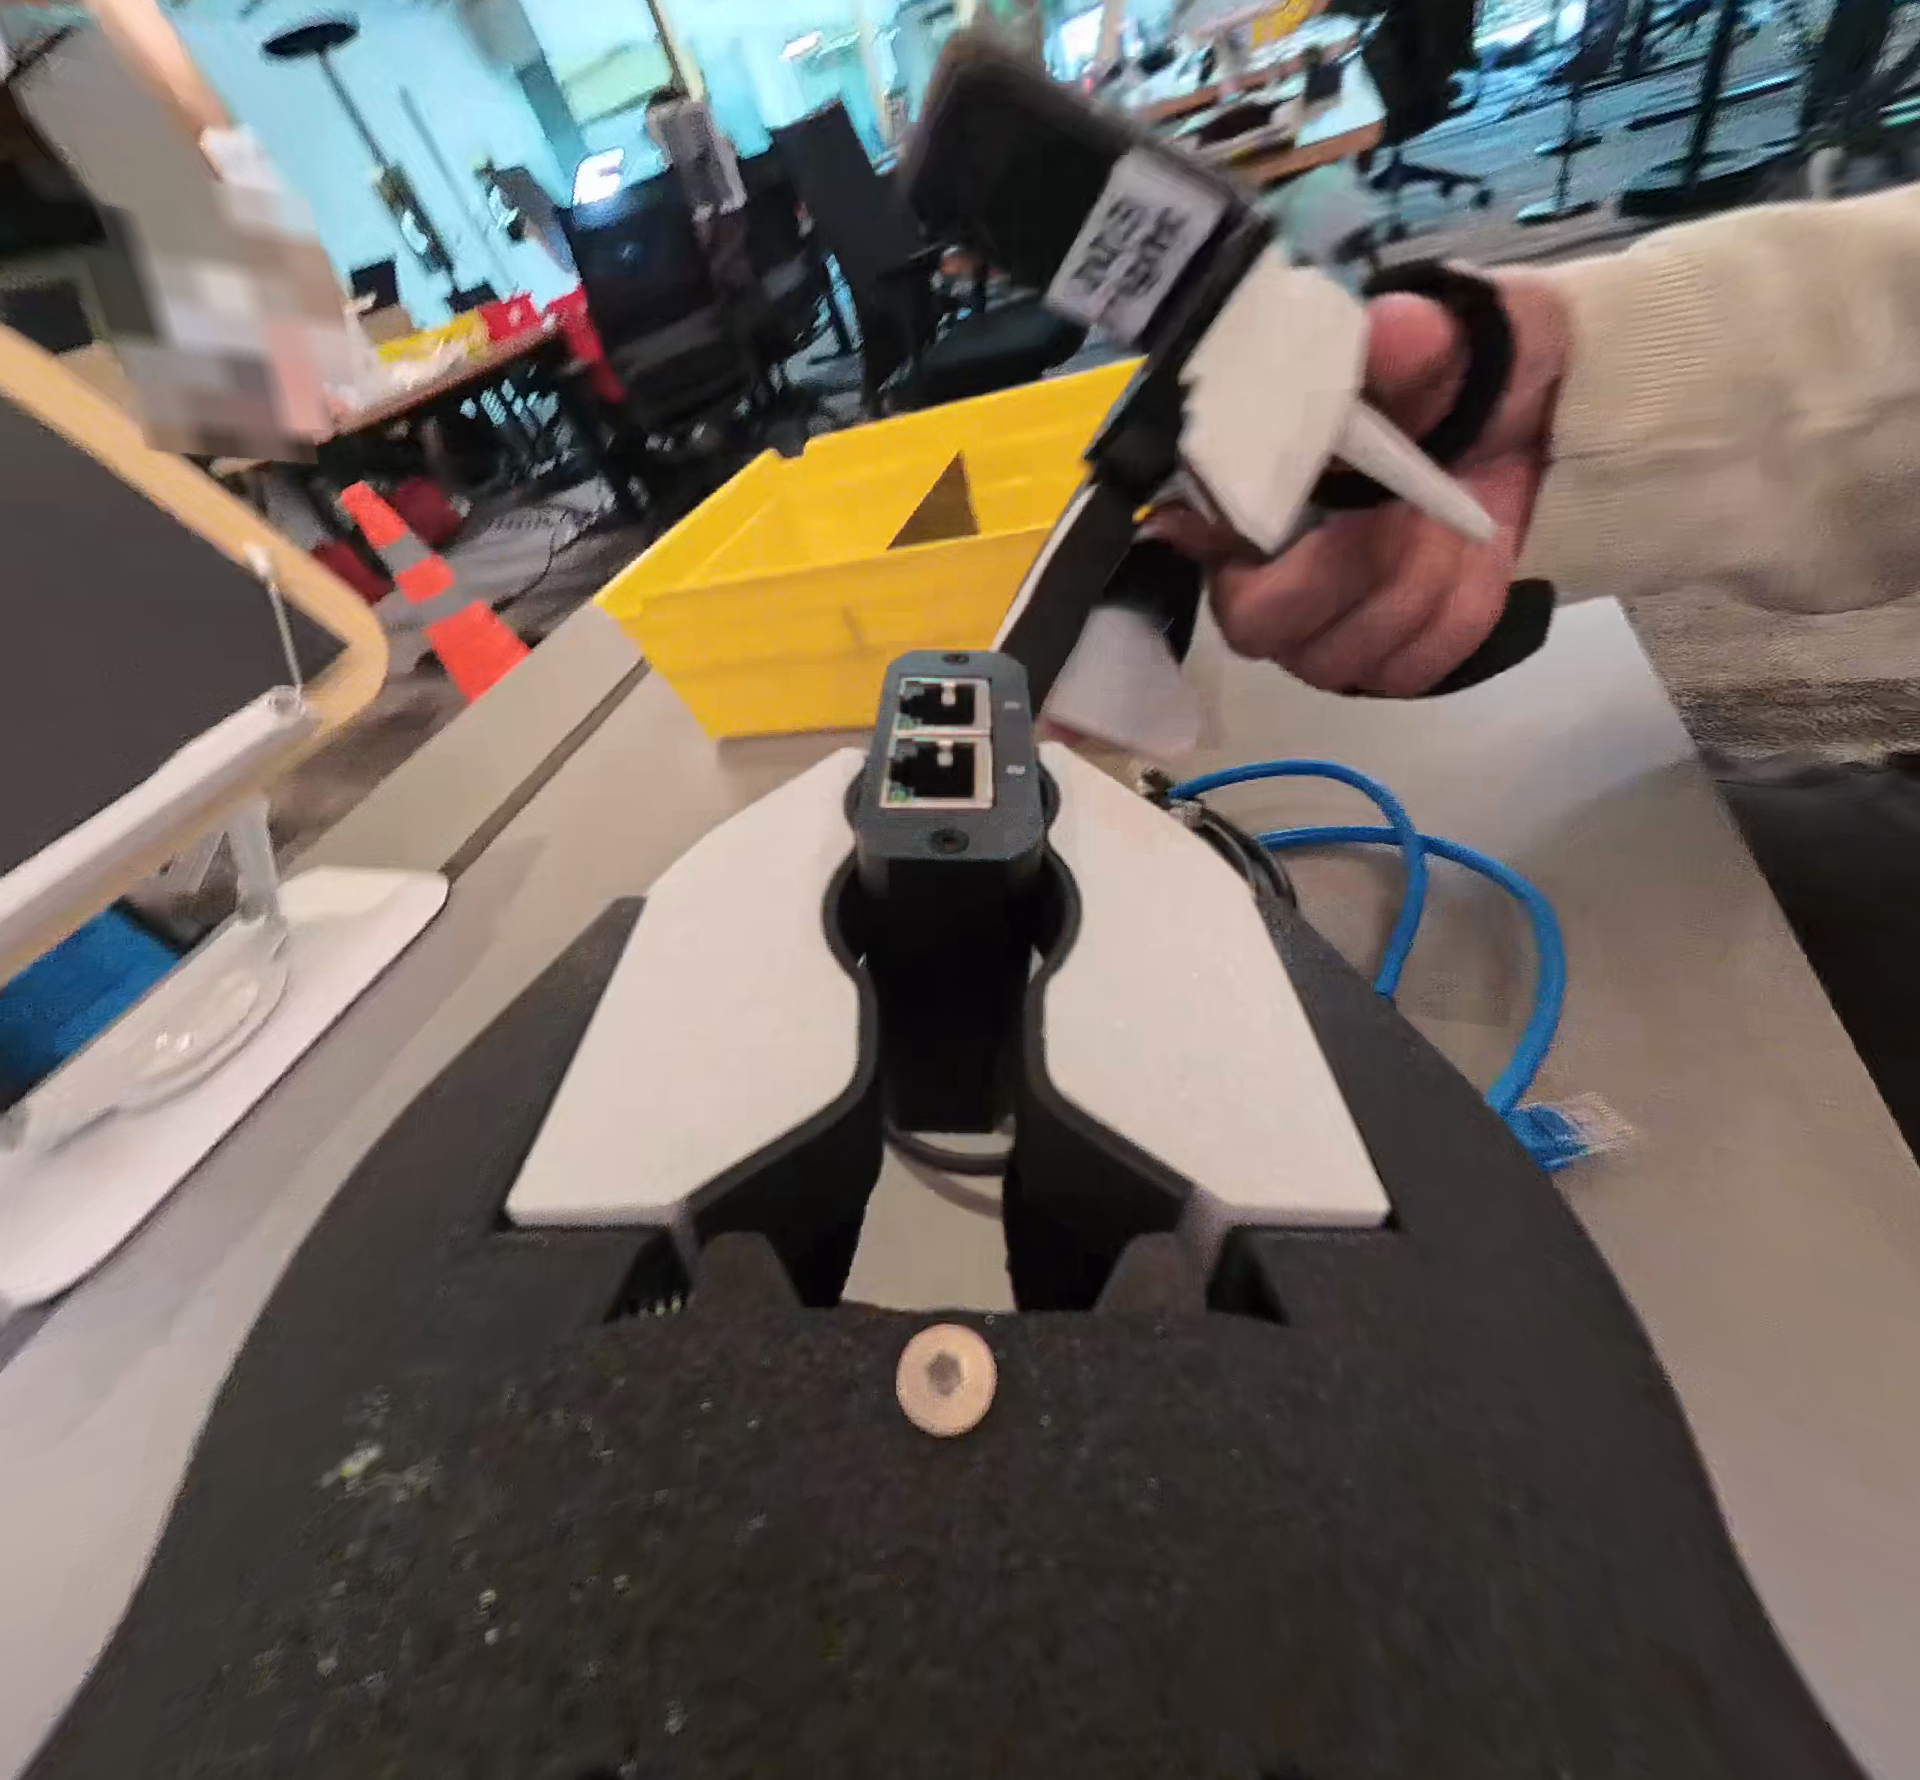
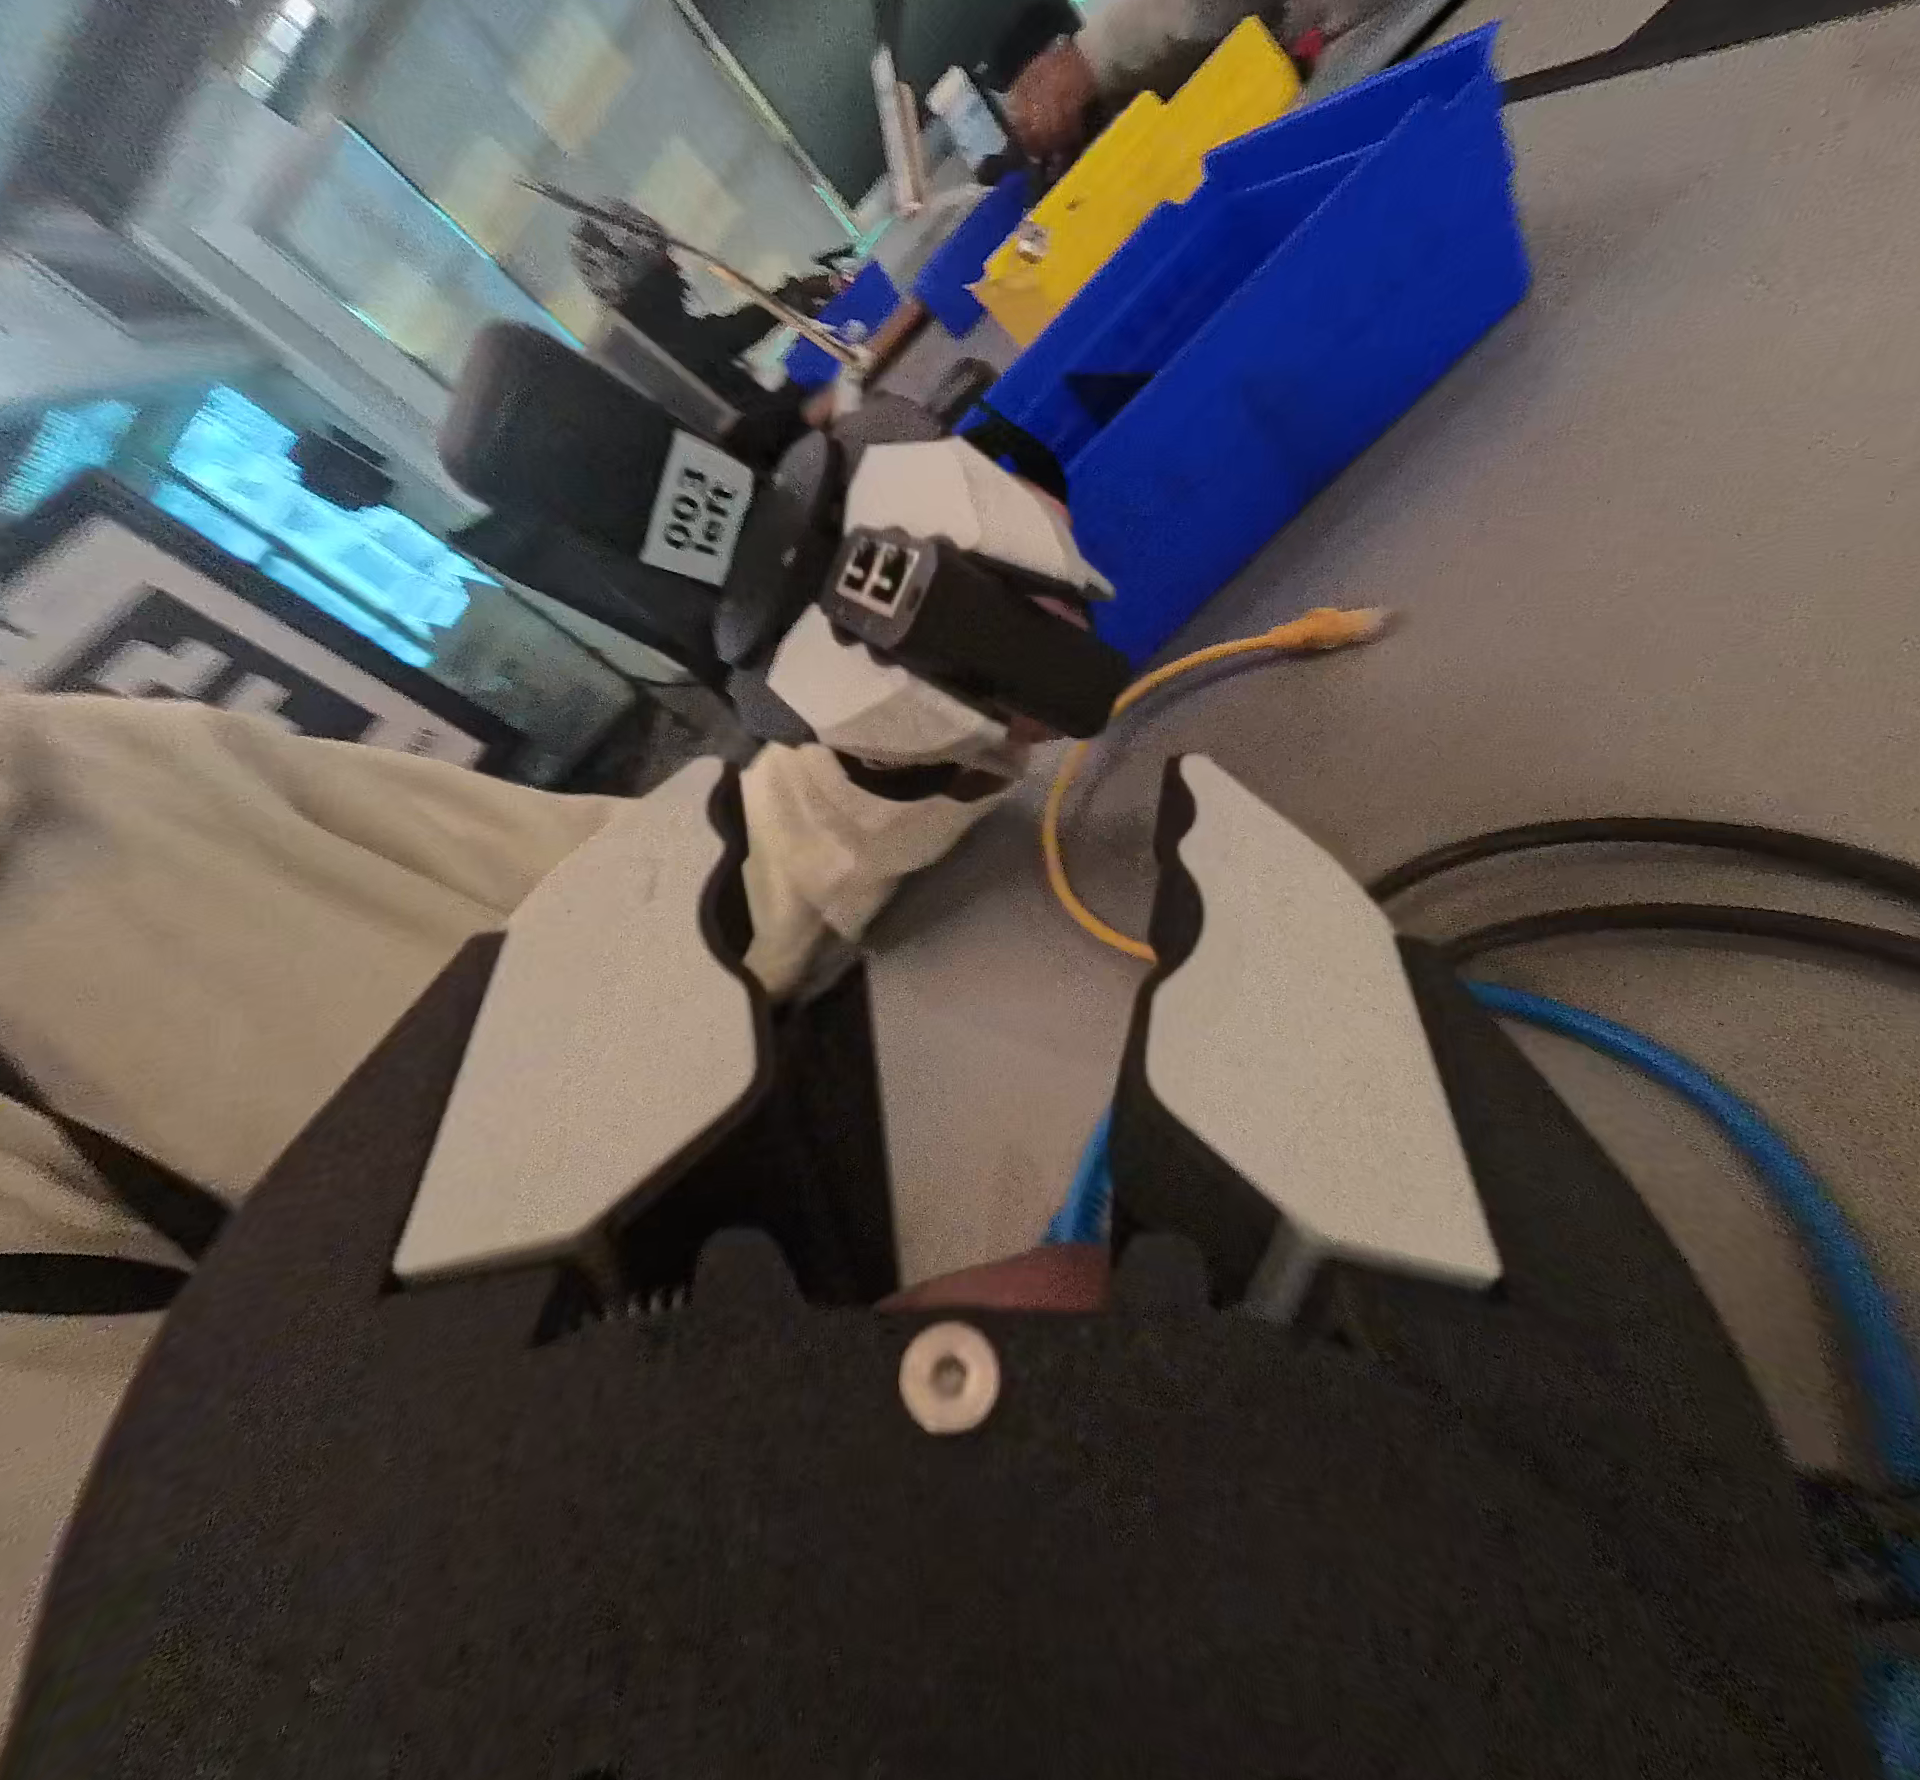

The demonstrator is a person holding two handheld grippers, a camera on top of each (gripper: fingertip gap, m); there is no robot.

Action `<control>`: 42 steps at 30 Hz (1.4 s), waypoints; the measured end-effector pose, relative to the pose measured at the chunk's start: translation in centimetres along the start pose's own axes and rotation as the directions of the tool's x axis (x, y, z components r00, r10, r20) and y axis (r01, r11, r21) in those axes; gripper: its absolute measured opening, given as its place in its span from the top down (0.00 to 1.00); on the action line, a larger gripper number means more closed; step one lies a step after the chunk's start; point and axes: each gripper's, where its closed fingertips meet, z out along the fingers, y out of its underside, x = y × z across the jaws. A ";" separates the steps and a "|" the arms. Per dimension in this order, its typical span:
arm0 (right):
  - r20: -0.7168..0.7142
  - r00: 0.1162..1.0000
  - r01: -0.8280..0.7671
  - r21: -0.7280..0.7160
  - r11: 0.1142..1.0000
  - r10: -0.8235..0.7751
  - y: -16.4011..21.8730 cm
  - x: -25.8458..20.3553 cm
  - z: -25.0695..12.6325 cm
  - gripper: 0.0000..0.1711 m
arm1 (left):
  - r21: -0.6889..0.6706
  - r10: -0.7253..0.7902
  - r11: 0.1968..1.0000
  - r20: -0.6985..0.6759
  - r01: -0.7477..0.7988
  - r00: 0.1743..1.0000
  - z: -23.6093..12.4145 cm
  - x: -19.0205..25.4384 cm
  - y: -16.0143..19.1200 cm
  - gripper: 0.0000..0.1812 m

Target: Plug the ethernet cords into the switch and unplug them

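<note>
My left gripper (image 1: pixel 951 795) is shut on a small black switch (image 1: pixel 951 774) and holds it above the grey table, its two empty ports facing away. The right wrist view shows the same switch (image 2: pixel 935 613) in the left gripper's white fingers. My right gripper (image 2: pixel 951 795) is open and empty, low over the table. In the left wrist view it (image 1: pixel 1117 691) hangs blurred behind the switch, held by a hand. A blue ethernet cord (image 1: pixel 1455 899) lies coiled on the table at right, its plug free; it also runs under the right gripper (image 2: pixel 1704 1128). A yellow cord (image 2: pixel 1195 681) lies loose beyond.
A yellow bin (image 1: pixel 862 556) stands behind the switch. A blue bin (image 2: pixel 1299 359) and another yellow bin (image 2: pixel 1132 182) stand on the table farther off. Black cables (image 2: pixel 1662 857) curve at right. A monitor stand base (image 1: pixel 208 1024) sits at left. My two grippers' fingertips are within a few centimetres of each other.
</note>
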 end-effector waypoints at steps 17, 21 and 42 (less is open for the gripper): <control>0.010 0.988 -0.154 -0.061 0.986 0.154 -1.8 1.5 0.2 0.63 | -0.214 0.019 0.977 0.062 -0.005 0.998 -1.7 2.0 0.6 0.67; -0.323 0.925 0.197 -0.049 0.979 -0.202 -8.7 1.6 -7.6 0.63 | -0.230 -0.255 0.934 0.110 0.274 0.961 -5.1 5.2 3.0 0.69; -0.867 0.372 -0.484 -0.487 0.727 -0.332 -8.1 33.0 -25.0 0.63 | -0.131 -0.543 0.794 0.287 0.594 0.789 -11.7 10.1 6.2 0.74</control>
